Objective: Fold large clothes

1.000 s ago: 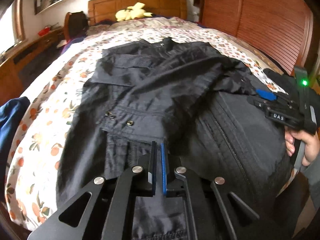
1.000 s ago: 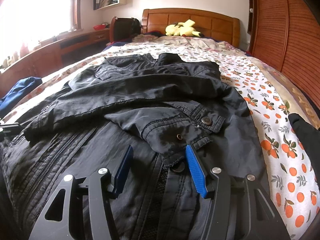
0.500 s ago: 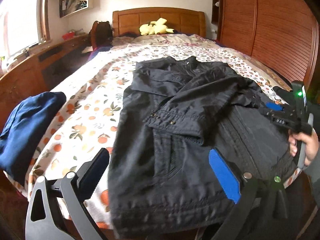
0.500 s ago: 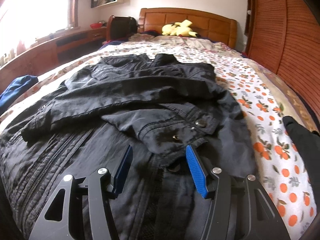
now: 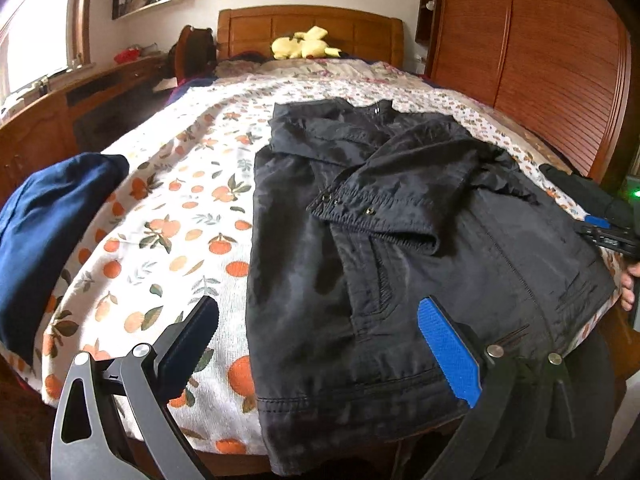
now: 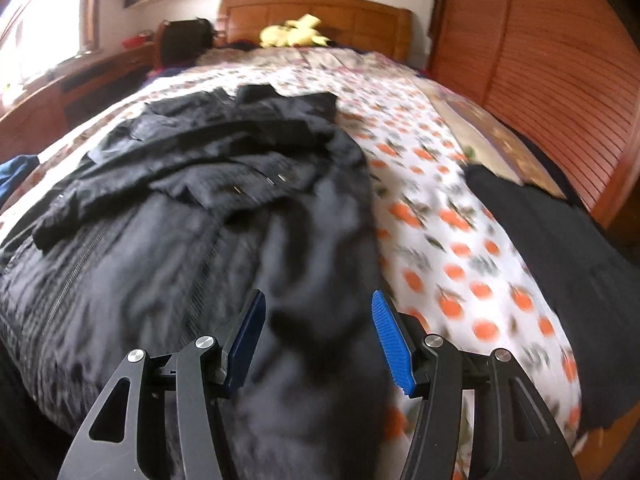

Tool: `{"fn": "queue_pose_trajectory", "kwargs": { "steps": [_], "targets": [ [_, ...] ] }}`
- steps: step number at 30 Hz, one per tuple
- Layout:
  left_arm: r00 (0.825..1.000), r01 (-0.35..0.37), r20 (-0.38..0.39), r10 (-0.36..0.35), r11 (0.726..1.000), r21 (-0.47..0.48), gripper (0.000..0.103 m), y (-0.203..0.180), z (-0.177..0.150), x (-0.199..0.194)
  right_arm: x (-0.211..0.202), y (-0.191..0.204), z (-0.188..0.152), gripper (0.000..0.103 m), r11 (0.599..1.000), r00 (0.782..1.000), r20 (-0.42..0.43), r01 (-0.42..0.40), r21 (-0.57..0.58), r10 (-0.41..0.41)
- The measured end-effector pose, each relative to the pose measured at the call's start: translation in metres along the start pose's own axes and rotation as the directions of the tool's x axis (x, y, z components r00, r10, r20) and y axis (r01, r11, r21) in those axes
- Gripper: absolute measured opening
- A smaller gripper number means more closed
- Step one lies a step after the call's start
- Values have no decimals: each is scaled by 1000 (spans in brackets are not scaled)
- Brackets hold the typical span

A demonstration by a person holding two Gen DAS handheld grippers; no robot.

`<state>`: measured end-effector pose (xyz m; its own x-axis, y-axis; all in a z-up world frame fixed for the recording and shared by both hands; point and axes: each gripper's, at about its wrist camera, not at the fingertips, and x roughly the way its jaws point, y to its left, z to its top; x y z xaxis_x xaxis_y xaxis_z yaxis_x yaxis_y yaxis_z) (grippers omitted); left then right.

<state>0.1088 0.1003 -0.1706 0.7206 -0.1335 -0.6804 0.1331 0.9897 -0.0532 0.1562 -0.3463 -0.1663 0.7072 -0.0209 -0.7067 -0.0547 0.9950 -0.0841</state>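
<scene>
A black jacket (image 5: 400,248) lies face up on the bed, both sleeves folded across its chest and its hem toward me. My left gripper (image 5: 320,332) is wide open just above the hem, near the jacket's left edge; one finger is over the bedspread, the blue-padded one over the fabric. In the right wrist view, which is motion-blurred, the jacket (image 6: 200,220) fills the left half. My right gripper (image 6: 316,332) hovers open over the jacket's right edge near the hem, pads clear of the cloth. That gripper (image 5: 608,232) also shows in a person's hand at the left wrist view's right edge.
A folded navy garment (image 5: 52,232) lies at the bed's left edge. A black garment (image 6: 540,240) lies at the right edge. A yellow plush toy (image 5: 304,46) sits by the headboard. The orange-print bedspread (image 5: 180,220) is bare beside the jacket. A wooden wardrobe (image 6: 560,80) stands on the right.
My left gripper went from shut to wide open and moved left to the jacket's left hem corner. My right gripper moved right to the jacket's right edge, jaws unchanged.
</scene>
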Motion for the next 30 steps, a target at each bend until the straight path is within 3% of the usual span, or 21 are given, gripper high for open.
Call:
{"fn": "queue_pose_trajectory", "kwargs": {
  "steps": [10, 12, 14, 19, 22, 25, 27, 30],
  "targets": [
    [997, 32, -73, -31, 999, 9, 100, 22, -3, 29, -9, -11, -31, 56, 999, 996, -91, 1, 50, 4],
    [996, 28, -82, -27, 999, 15, 100, 24, -5, 31, -9, -9, -30, 51, 998, 994, -108, -28, 51, 33],
    [996, 23, -88, -21, 1000, 16, 100, 26, -8, 32, -11, -6, -29, 35, 997, 990, -118, -71, 38, 75],
    [996, 1, -89, -2, 1000, -12, 100, 30, -18, 28, -19, 2, -24, 35, 990, 985, -104, -139, 15, 140],
    [996, -15, -89, 12, 1000, -26, 99, 30, -22, 24, -15, 6, -24, 40, 989, 981, -124, -148, -8, 146],
    [995, -32, -95, 29, 999, -28, 84, 29, -24, 20, -7, 7, -27, 45, 989, 979, -143, -148, -17, 144],
    [994, -18, -107, 16, 1000, -22, 67, 28, -26, 17, -3, 6, -30, 47, 988, 979, -144, -150, -20, 146],
    [993, -10, -118, 9, 1000, -7, 61, 26, -30, 11, -1, 5, -31, 48, 987, 978, -142, -158, -19, 154]
  ]
}}
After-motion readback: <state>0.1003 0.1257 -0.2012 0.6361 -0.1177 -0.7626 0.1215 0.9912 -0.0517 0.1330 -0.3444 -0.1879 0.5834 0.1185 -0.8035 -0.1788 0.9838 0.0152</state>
